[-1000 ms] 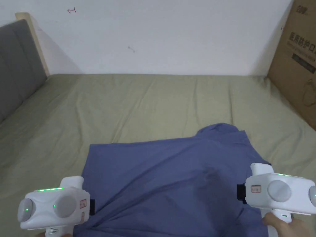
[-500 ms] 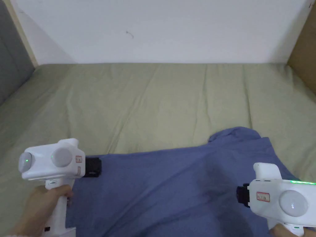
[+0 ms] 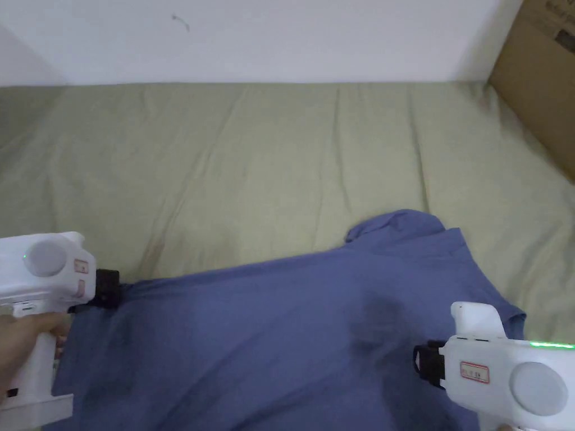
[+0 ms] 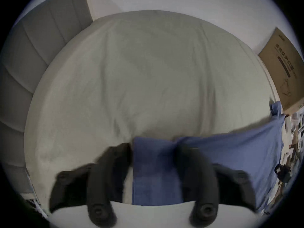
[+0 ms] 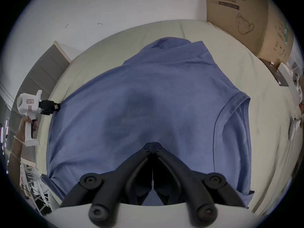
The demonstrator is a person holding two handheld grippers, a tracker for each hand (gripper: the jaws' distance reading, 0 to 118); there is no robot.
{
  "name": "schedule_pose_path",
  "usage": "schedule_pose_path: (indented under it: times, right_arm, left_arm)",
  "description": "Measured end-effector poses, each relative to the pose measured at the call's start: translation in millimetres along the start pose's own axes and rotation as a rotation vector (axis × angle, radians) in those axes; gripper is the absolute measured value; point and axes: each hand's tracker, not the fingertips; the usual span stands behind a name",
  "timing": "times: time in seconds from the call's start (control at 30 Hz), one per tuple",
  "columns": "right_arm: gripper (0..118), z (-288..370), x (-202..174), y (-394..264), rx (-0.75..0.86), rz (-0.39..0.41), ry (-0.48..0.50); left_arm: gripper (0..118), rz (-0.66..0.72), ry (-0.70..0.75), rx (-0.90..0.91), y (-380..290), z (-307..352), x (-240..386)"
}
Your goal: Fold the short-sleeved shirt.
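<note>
Short-sleeved shirt (image 3: 269, 331): blue, soft matte knit, spread over the near part of the bed sheet (image 3: 269, 163), its cloth pulled into long shallow ridges running between the two grippers; a darker blotch sits in the cloth right of its middle. A rounded fold of collar or sleeve rises at the shirt's far right edge, and in the right gripper view a hemmed sleeve opening (image 5: 230, 109) lies flat on the sheet at the shirt's right side. Bed sheet: pale olive-green, smooth woven cotton look, creased in lengthwise lines, lying under the shirt and reaching beyond it to the white wall (image 3: 314, 33). Left gripper (image 3: 109, 287): white moulded plastic body with black jaws, at the shirt's far left corner; in its own view the jaws stand well apart with a strip of blue cloth lying between them, and whether they press on it cannot be told, while the right gripper view shows its tips meeting the shirt's edge. Left hand (image 3: 22, 342): wrapped round the white handle, left of the shirt. Right gripper (image 5: 153, 147): same make, black jaws brought together at the tips over the shirt's near right part; whether cloth is pinched between them cannot be told. Cardboard box (image 3: 539, 78): brown, printed, standing beyond the shirt's right side against the wall. Headboard (image 4: 32, 53): grey, padded panels, far left of the shirt.
</note>
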Motion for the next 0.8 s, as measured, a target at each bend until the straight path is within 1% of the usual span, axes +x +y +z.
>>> schedule_pose_path:
  times: [0.03,0.07,0.1,0.2,0.23,0.27,0.3,0.33,0.37,0.4,0.43,0.5,0.57,0.63,0.67,0.73,0.77,0.8]
  right_arm:
    - [0,0,0,0,-0.003,0.000,-0.002]
    - [0,1,2,1,-0.003,-0.004,0.002]
    - [0,1,5,2,-0.003,-0.009,0.013]
    - [0,4,16,16,0.018,-0.039,0.048]
    - [0,7,21,24,0.047,-0.068,0.078]
    - [0,9,27,35,0.065,-0.058,0.097]
    - [7,9,31,46,0.077,-0.038,0.093]
    - [33,8,36,61,0.106,-0.001,0.052]
    - [67,3,38,76,0.103,0.057,0.002]
    - [96,-3,42,93,0.084,0.099,-0.050]
    - [95,-11,48,110,0.068,0.130,-0.053]
    - [95,-21,61,140,0.083,0.109,-0.040]
    - [95,-37,71,170,0.088,0.106,-0.039]
    - [95,-57,78,190,0.038,0.086,-0.082]
    - [95,-64,78,195,0.039,0.073,-0.100]
    - [95,-79,79,200,0.017,0.078,-0.081]
    - [95,-86,80,200,-0.004,0.064,-0.064]
    - [95,-93,79,196,-0.040,0.068,-0.025]
  left_arm:
    - [31,-0.007,-0.004,0.013,0,6,2]
    - [3,0.002,-0.008,0.026,3,9,2]
    - [2,0.012,-0.020,0.017,4,9,3]
    - [2,-0.027,0.002,0.016,2,10,8]
    - [2,-0.038,0.007,0.024,1,12,9]
    - [2,-0.040,0.007,0.027,0,16,10]
    - [2,-0.042,0.003,0.032,0,19,9]
    - [2,-0.045,0.001,0.033,2,20,8]
    - [2,-0.050,0.002,0.034,3,23,8]
    - [2,-0.057,-0.001,0.042,4,27,8]
    - [2,-0.062,-0.006,0.049,4,30,8]
    - [2,-0.065,-0.011,0.059,5,36,9]
    - [2,-0.087,-0.009,0.069,6,39,10]
    - [2,-0.094,-0.008,0.067,8,38,9]
    - [2,-0.091,-0.009,0.065,9,37,9]
    - [2,-0.082,-0.013,0.063,10,34,8]
    - [2,-0.080,-0.014,0.061,10,32,7]
    - [2,-0.078,-0.015,0.059,9,31,7]
